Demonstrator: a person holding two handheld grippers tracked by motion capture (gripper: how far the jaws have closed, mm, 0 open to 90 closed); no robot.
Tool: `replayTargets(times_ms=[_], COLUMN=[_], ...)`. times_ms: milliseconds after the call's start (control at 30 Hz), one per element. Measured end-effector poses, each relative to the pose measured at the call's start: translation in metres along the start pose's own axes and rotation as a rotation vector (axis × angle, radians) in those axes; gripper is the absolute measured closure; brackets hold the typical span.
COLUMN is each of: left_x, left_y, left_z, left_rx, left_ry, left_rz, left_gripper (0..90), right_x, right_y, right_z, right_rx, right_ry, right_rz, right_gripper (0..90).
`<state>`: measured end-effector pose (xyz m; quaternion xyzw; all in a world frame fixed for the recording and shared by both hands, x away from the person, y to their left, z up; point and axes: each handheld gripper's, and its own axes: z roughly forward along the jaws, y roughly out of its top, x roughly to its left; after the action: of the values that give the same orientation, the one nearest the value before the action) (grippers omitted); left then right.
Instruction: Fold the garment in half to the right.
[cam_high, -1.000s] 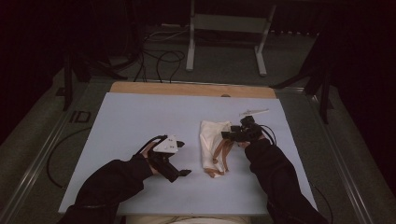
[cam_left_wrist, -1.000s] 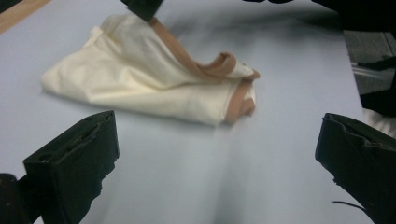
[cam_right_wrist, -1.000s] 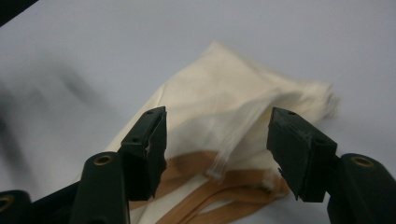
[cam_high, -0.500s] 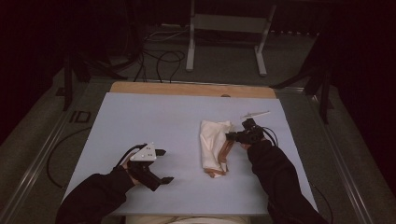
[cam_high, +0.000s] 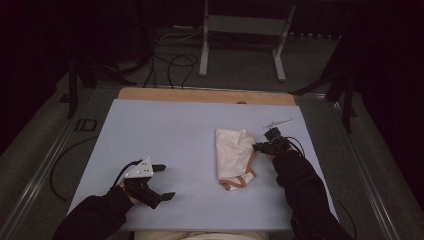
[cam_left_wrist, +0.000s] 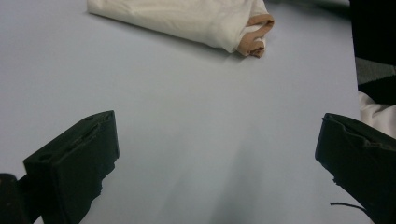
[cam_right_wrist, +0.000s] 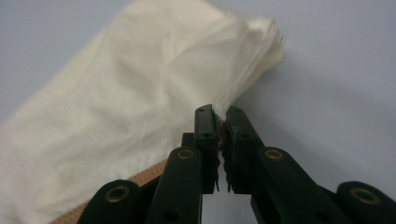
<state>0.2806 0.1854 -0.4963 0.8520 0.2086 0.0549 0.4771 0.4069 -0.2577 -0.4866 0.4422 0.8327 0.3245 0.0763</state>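
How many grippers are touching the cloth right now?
1. The right gripper is shut on the folded cream cloth at its edge. The left gripper is open over the bare table, apart from it.

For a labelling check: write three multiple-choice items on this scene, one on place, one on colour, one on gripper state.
1. Where does the folded cloth lie on the table?
A. right of middle
B. far left corner
C. on the wooden strip

2. What colour is the cloth's trim?
A. green
B. tan
C. blue

3. How does the right gripper stand?
A. wide open
B. shut on the cloth's edge
C. shut on nothing

A: the high view shows it right of centre. B: a tan band edges its near end. B: the right gripper view shows fabric pinched between the jaws.
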Motion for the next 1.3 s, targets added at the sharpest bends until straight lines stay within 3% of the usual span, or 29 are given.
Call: replayTargets(times_ms=[300, 433, 533, 667, 767, 900, 1133, 1300], left_x=[-0.003, -0.004, -0.003, -0.004, -0.004, -0.004, -0.003, -0.006], left_y=[-0.01, -0.013, -0.015, -0.017, -0.018, -0.02, -0.022, -0.019], left_z=[0.003, 0.003, 0.001, 0.002, 0.003, 0.005, 0.005, 0.003], left_rx=[0.039, 0.013, -0.012, -0.005, -0.01, -0.014, -0.027, -0.045], left_ry=[0.049, 0.063, 0.075, 0.111, 0.106, 0.107, 0.104, 0.105], left_rz=[0.022, 0.009, -0.002, 0.013, 0.016, 0.019, 0.013, 0.029], left_gripper=[0.6, 0.7, 0.6, 0.7, 0.6, 0.6, 0.7, 0.6], right_x=[-0.004, -0.004, -0.003, -0.004, -0.005, -0.011, -0.02, -0.026], right_y=[-0.013, -0.015, -0.013, -0.006, 0.006, 0.024, 0.046, 0.051], right_z=[0.013, 0.014, 0.012, -0.002, -0.017, -0.025, -0.007, 0.017], right_rx=[0.083, 0.079, 0.088, 0.039, -0.021, -0.077, -0.099, -0.071], right_ry=[-0.025, -0.03, -0.029, -0.028, -0.034, -0.046, -0.031, -0.026], right_rz=[0.015, 0.009, 0.004, 0.007, 0.013, 0.033, 0.067, 0.096], right_gripper=[81.4, 81.0, 73.2, 58.5, 52.8, 52.1, 55.6, 56.4])
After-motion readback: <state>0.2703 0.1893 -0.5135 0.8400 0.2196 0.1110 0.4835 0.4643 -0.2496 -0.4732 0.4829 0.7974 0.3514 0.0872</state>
